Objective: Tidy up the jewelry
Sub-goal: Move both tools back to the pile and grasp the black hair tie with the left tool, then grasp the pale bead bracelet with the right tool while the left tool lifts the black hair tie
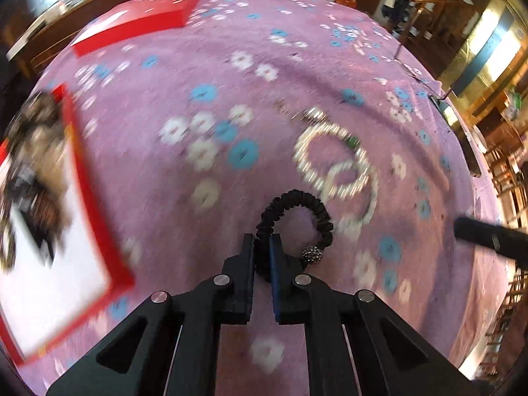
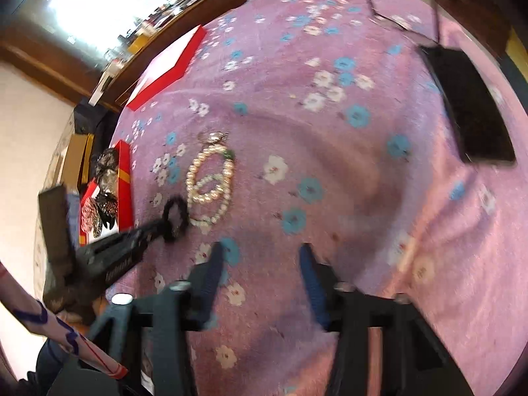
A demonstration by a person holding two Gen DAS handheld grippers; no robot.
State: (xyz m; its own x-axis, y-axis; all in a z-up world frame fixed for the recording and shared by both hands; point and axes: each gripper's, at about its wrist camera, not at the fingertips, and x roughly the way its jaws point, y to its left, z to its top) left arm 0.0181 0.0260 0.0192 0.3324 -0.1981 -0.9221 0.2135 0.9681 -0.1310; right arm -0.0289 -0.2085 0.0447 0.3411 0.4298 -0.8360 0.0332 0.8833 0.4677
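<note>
My left gripper [image 1: 262,247] is shut on a black scrunchie hair tie [image 1: 297,211] with a dark sparkly bead, held above the pink flowered cloth; it also shows in the right wrist view [image 2: 176,219]. Pearl bead loops [image 1: 336,161] with a green bead lie on the cloth just beyond it, also in the right wrist view [image 2: 211,181]. A red-rimmed box [image 1: 82,178] holding several dark accessories sits at the left, and also shows in the right wrist view [image 2: 123,184]. My right gripper [image 2: 260,257] is open and empty above the cloth, right of the left gripper.
The red box lid [image 1: 138,23] lies at the far left of the table, also in the right wrist view [image 2: 165,69]. A black phone-like slab [image 2: 468,105] lies at the right. Wooden furniture surrounds the table.
</note>
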